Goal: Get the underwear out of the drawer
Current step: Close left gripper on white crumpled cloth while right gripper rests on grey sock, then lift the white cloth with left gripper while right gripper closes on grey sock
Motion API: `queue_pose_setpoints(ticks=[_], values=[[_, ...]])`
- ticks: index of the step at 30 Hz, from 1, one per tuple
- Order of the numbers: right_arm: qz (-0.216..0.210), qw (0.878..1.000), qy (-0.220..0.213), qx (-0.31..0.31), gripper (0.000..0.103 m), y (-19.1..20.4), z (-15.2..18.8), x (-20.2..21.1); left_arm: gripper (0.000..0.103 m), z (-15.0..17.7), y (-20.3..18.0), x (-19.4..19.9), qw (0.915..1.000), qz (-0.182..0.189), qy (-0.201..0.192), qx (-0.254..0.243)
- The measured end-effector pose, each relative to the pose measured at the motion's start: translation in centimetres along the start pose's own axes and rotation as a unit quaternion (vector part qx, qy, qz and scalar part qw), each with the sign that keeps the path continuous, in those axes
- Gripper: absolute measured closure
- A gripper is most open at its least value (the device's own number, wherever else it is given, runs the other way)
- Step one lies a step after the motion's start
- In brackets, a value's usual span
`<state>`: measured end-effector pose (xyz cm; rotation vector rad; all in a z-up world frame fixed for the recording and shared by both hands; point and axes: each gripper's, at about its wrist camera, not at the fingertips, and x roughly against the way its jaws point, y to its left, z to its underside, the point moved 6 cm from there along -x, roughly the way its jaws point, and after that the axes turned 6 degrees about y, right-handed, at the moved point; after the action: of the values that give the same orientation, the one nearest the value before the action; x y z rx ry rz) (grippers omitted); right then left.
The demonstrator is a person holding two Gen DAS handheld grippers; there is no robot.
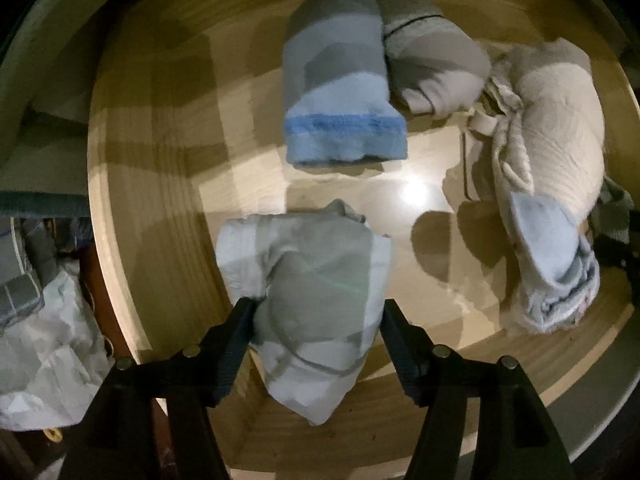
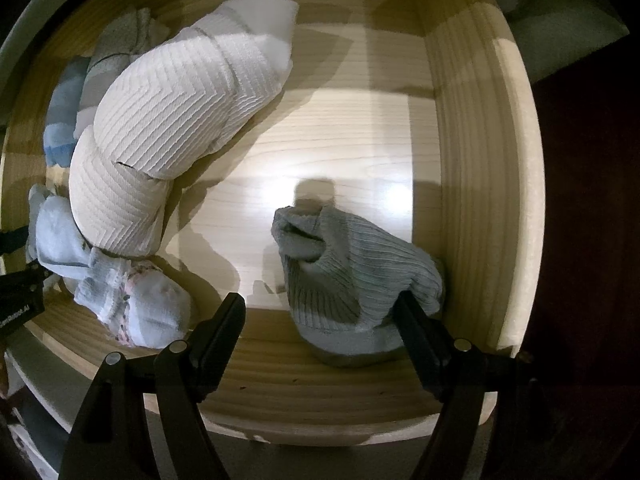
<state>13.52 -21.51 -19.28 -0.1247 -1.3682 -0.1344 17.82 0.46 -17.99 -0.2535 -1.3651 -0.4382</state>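
Both my hands point straight down into the wooden drawer (image 1: 152, 128). My left fingers (image 1: 316, 332) stand wide apart, with a folded pale grey-and-white bundle (image 1: 316, 280) lying between them on the drawer floor; the left finger (image 1: 236, 344) meets the cloth's edge and the other lies against its other side, but I cannot tell whether either pad presses on it. Beyond that bundle, in the left wrist view, a rolled blue-banded piece (image 1: 340, 100) lies near the middle of the floor, a grey roll (image 1: 432, 64) touches its right side, and a long cream textured roll (image 1: 560, 128) curves along the right, with a pale blue piece (image 1: 556, 248) at its near end. My right fingers (image 2: 320, 320) are also apart, poised over the drawer's near right corner. A grey ribbed bundle (image 2: 352, 280) sits there against the right wall (image 2: 472, 160); my right finger (image 2: 416, 320) touches its right edge, while the left one (image 2: 224, 328) stands clear of it over bare wood. In this view the cream roll lies to the left, well apart from the grey bundle. All the underwear is inside the drawer.
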Motion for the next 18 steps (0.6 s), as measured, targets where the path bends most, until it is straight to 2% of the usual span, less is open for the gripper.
queue_pose_setpoints(ticks=[5, 8, 12, 18], values=[[-0.007, 1.0, -0.019, 0.02, 0.029, 0.6, -0.3, 1.4, 0.038, -0.2, 0.0, -0.1, 0.9993, 0.016, 0.005, 0.032], [0.011, 0.999, -0.027, 0.039, 0.029, 0.8, -0.7, 2.0, 0.048, 0.3, 0.5, -0.3, 0.9994, 0.016, 0.002, 0.03], [0.03, 0.998, -0.012, 0.051, 0.029, 1.0, -1.0, 1.1, 0.057, 1.0, 0.5, 0.1, 0.9979, 0.045, -0.001, 0.046], [0.059, 0.996, -0.002, 0.062, 0.028, 1.8, -1.5, 0.4, 0.062, 1.5, 1.0, 0.3, 0.9933, 0.089, -0.009, 0.073]])
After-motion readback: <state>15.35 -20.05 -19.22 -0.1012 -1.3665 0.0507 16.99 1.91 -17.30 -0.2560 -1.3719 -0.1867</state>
